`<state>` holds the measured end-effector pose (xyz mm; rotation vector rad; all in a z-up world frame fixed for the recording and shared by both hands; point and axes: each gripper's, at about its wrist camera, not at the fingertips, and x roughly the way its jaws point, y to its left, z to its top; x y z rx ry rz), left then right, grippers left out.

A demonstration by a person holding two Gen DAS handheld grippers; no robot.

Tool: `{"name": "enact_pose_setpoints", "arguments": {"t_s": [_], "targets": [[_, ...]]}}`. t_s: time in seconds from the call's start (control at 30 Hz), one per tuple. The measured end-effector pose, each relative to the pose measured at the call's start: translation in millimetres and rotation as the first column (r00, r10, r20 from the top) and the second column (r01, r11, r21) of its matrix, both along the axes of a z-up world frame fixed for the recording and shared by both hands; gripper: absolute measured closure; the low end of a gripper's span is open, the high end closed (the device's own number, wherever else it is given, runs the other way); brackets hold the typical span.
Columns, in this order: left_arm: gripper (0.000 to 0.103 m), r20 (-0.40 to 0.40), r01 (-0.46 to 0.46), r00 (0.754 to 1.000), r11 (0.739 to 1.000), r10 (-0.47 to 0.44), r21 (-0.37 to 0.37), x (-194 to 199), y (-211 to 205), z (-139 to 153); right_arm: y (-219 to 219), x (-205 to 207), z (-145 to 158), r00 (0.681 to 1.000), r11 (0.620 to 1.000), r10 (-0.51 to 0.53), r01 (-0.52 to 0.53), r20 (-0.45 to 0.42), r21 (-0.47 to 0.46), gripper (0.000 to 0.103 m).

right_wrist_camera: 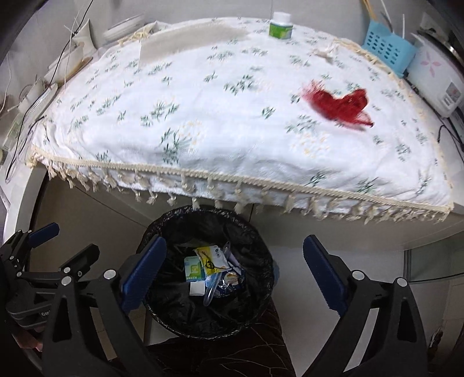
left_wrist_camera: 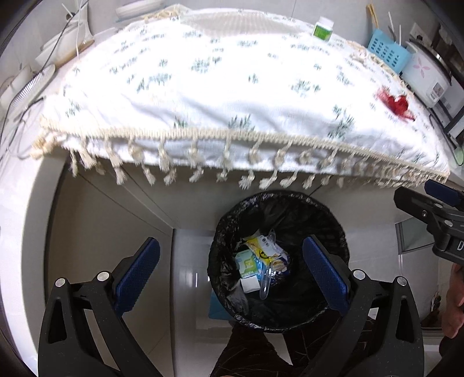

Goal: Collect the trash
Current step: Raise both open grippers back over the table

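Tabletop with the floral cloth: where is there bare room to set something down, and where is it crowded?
The white floral tablecloth is bare across its middle and left, between the fringed front edge and the woven cream mat at the back. The right side holds the crumpled red wrapper; the green-labelled white bottle stands at the back. The blue slotted basket and white rice cooker crowd the right corner.

tablecloth (right_wrist_camera: 203,116): woven cloth, matt; bin liner (right_wrist_camera: 174,304): glossy crinkled plastic; red scrap (right_wrist_camera: 339,105): possibly mesh
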<state>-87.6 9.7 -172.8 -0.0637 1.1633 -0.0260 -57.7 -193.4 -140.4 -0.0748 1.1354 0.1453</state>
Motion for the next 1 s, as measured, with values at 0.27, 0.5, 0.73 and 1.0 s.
{"name": "enact_pose_setpoints", "arguments": {"t_s": [0.27,0.5,0.73,1.0], "targets": [[0.006,0.041,0.011,0.999,1.000,-0.011,-0.007,10.7,-7.3,35.9,-23.3,4.1,39.0,0.997,0.999,-0.043,0.042,0.070,0.012,0.012],[0.006,0.065,0.022,0.998,1.000,-0.021,-0.011,31.6,-16.1,58.0,-40.1,17.4,57.2,0.993,0.997,-0.074,0.073,0.095,0.017,0.012],[0.006,0.081,0.020,0.997,1.000,-0.019,-0.011,58.2,-21.3,75.8,-53.5,37.1,72.5,0.988,0.995,-0.096,0.094,0.117,0.024,0.012],[0.006,0.091,0.007,0.996,1.000,-0.006,-0.016,96.8,-23.1,90.9,-69.0,65.3,81.7,0.987,0.994,-0.111,0.108,0.120,0.029,0.012]]}}
